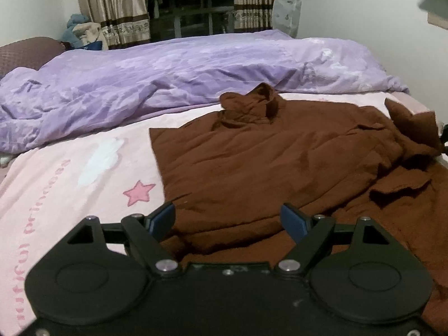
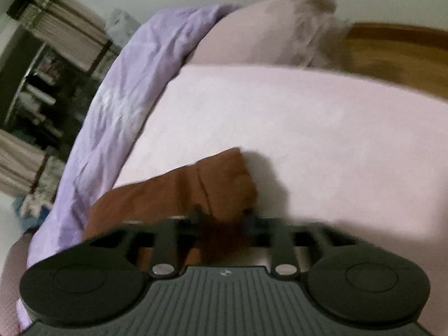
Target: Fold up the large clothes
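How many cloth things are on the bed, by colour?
Brown: 1, the brown garment
Purple: 1, the purple duvet
Pink: 1, the pink sheet underneath
Total: 3

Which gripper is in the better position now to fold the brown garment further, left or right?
Probably right. The right gripper is closed on a fold of the brown garment, while the left gripper is open above the near edge, holding nothing.
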`<state>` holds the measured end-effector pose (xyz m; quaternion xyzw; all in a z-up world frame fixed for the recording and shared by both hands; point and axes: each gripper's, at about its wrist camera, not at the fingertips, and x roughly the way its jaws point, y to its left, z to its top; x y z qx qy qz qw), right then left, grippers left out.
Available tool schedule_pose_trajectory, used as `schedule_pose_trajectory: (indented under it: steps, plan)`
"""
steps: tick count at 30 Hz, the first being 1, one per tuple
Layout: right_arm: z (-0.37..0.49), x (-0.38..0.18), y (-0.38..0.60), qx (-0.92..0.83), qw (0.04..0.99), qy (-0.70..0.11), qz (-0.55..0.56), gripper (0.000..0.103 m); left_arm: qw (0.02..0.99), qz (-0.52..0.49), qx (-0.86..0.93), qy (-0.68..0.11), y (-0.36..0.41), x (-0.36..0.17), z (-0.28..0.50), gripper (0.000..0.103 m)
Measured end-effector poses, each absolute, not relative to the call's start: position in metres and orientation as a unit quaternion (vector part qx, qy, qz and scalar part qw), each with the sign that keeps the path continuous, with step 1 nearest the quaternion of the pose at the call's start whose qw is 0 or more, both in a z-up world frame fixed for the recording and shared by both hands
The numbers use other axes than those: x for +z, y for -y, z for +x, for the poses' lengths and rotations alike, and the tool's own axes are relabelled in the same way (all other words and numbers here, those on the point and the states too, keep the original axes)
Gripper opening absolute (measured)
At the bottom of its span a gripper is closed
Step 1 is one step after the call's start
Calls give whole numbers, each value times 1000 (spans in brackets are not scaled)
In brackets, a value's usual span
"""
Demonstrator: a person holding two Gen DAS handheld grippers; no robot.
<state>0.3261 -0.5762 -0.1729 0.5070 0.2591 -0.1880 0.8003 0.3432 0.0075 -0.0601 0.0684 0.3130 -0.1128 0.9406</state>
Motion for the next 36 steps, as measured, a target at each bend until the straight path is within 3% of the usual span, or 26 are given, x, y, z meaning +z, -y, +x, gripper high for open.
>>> schedule_pose_trajectory:
  steps: [3,7,13,20,28,36]
  plan:
    - [326,-133,549,-155,835,-217,482,20,942,70,-101,-311,-17,-61,342,84]
    - [334,-56,467,-85,919,-150,355,20,944,75,-69,-313,-29,-62,351,84]
    - [375,-5,311,33,956,-149,249,20,946,36,-50,-318,-44,-62,382,84]
    - [413,-50,183,127,936,-203,258,18,950,41,-32,-308,-35,-66,396,84]
    - [405,-138,126,136,908,-286,274,17,934,55,-19,-352,-33,-103,415,84]
    - [403,-145,116,143,915,-282,251,17,929,51,-11,-366,-35,-115,415,84]
